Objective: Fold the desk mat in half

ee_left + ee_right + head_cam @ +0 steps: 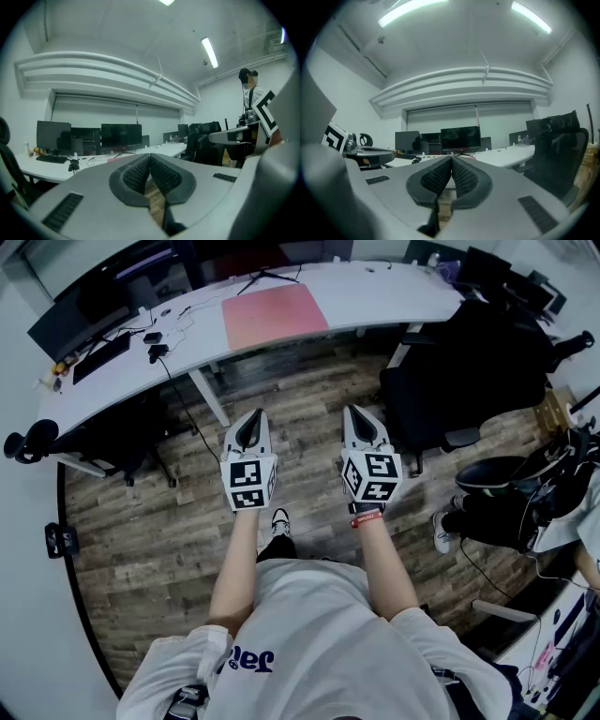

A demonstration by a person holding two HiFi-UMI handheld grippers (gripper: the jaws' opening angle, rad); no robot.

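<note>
Our left tongs (251, 416) and right tongs (362, 414) closed on nothing, well short of the curved white counter (394, 292), we would pinch the near corners of its flat pink, likely limp desk mat (275, 315).

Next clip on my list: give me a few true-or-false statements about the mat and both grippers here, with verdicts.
1. The pink desk mat lies flat and unfolded on the white desk. True.
2. The left gripper is shut on the mat's edge. False: its jaws are together on nothing, over the wooden floor, short of the desk.
3. The right gripper has its jaws together with nothing between them. True.
4. A keyboard lies on the mat. False: the keyboard sits near the desk's left end, apart from the mat.
</note>
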